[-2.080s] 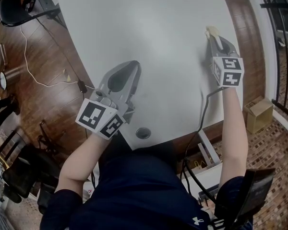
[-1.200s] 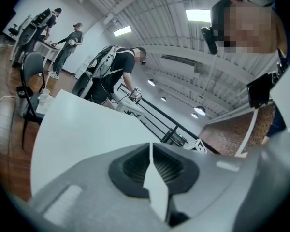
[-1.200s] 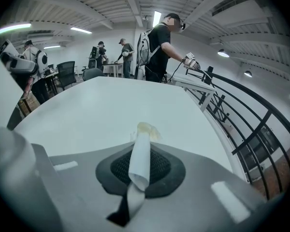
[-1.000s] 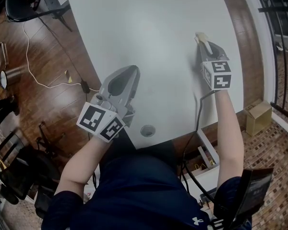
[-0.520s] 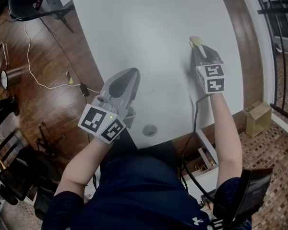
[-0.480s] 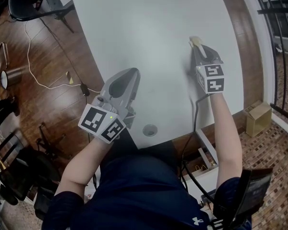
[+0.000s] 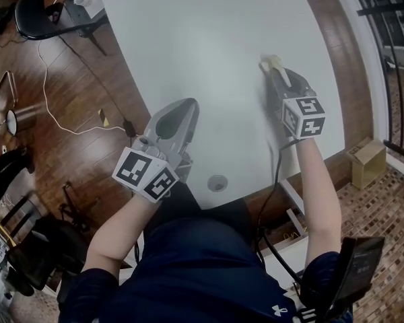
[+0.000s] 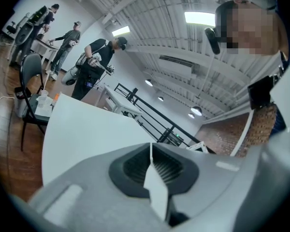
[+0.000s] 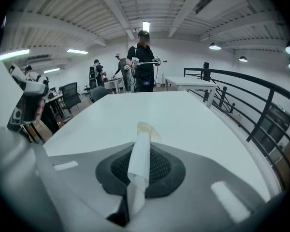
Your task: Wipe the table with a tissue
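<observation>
A white table (image 7: 209,39) fills the middle of the head view. My right gripper (image 7: 277,73) rests low over its right part, shut on a folded white tissue (image 7: 269,62) with a yellowish stained tip that pokes out past the jaws. The right gripper view shows the tissue (image 9: 139,158) pinched upright between the closed jaws of my right gripper (image 9: 144,146), with the table (image 9: 150,110) stretching beyond. My left gripper (image 7: 187,105) lies near the table's front left edge, shut. In its own view, my left gripper (image 8: 151,146) shows only a thin white sliver at the seam.
A round cable hole (image 7: 217,182) sits near the table's front edge. A black chair (image 7: 37,12) and loose cables lie on the wood floor at left. A cardboard box (image 7: 367,161) and a black railing (image 7: 390,19) are at right. Several people (image 9: 144,62) stand far behind.
My right gripper has slid the tissue leftward and a little nearer across the table. The left gripper has stayed in place, shut.
</observation>
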